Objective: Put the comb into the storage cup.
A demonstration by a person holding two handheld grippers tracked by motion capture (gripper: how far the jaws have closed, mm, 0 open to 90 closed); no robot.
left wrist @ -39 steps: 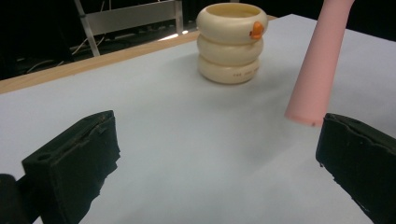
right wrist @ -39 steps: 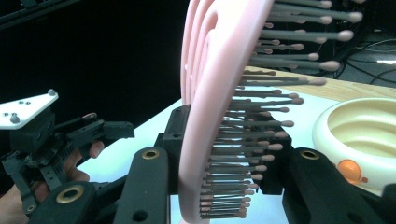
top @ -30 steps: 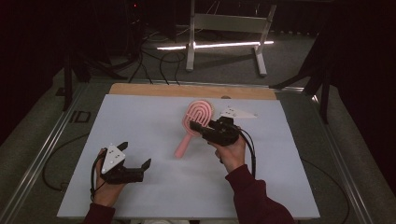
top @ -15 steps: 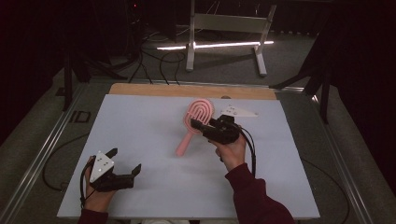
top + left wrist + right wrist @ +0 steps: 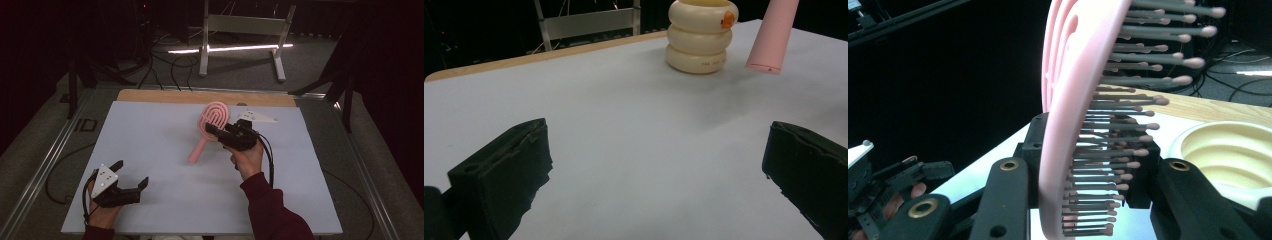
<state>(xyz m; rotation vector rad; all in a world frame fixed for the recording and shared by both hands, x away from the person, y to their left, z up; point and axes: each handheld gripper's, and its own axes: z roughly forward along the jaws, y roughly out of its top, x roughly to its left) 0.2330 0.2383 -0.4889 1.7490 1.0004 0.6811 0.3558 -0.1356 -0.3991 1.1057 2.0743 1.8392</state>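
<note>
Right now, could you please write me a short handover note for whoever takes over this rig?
Right gripper: shut on the pink hairbrush, gripped at the head, handle angled down toward the mat.
Left gripper: open, holding nothing, low over the mat's near left corner.
Cream ribbed holder: upright on the mat, beyond the brush handle.
Done: brush picked up.
Left: probably setting the brush into the holder; not yet started.
</note>
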